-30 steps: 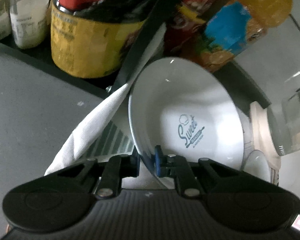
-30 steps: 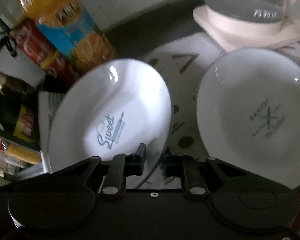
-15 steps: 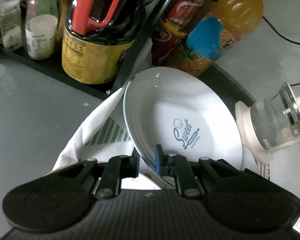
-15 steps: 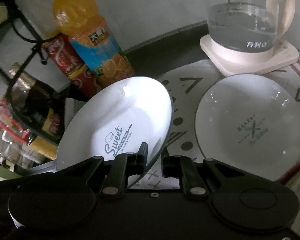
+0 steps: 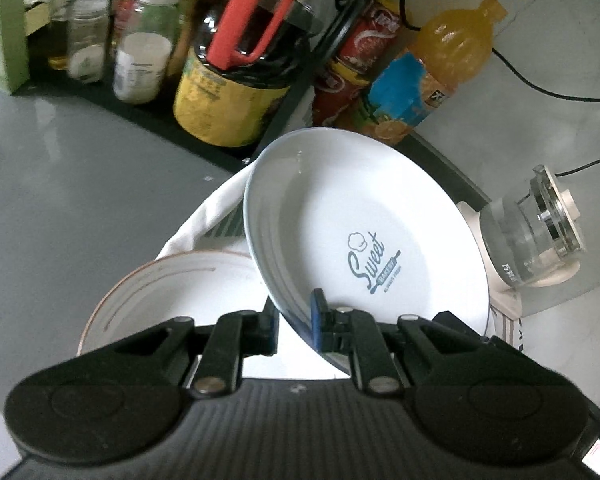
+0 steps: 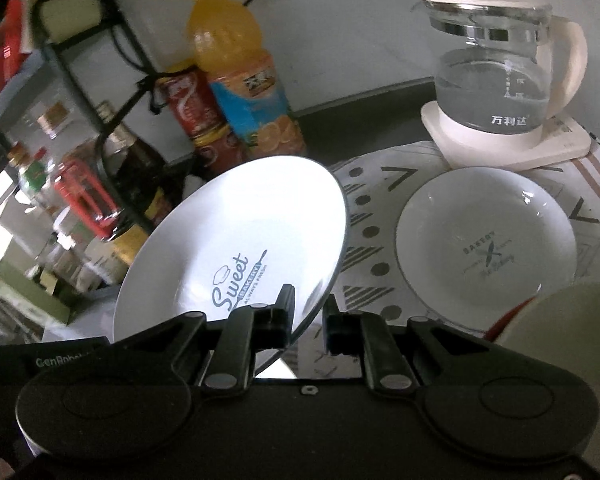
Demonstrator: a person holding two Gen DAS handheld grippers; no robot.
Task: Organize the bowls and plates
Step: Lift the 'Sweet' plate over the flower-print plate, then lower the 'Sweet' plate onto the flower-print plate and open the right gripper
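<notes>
Both tongs, left gripper (image 5: 294, 322) and right gripper (image 6: 310, 322), clench opposite rims of the tilted "Sweet" plate (image 5: 364, 240), at frame centre above the brown-rimmed plate (image 5: 172, 300). I think it is best to level it, lower slowly, then release both together.

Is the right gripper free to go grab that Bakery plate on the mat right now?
Probably not yet. The right gripper is shut on the Sweet plate, as is the left gripper. The Bakery plate lies uncovered on the mat, so the path looks clear once that plate is released.
</notes>
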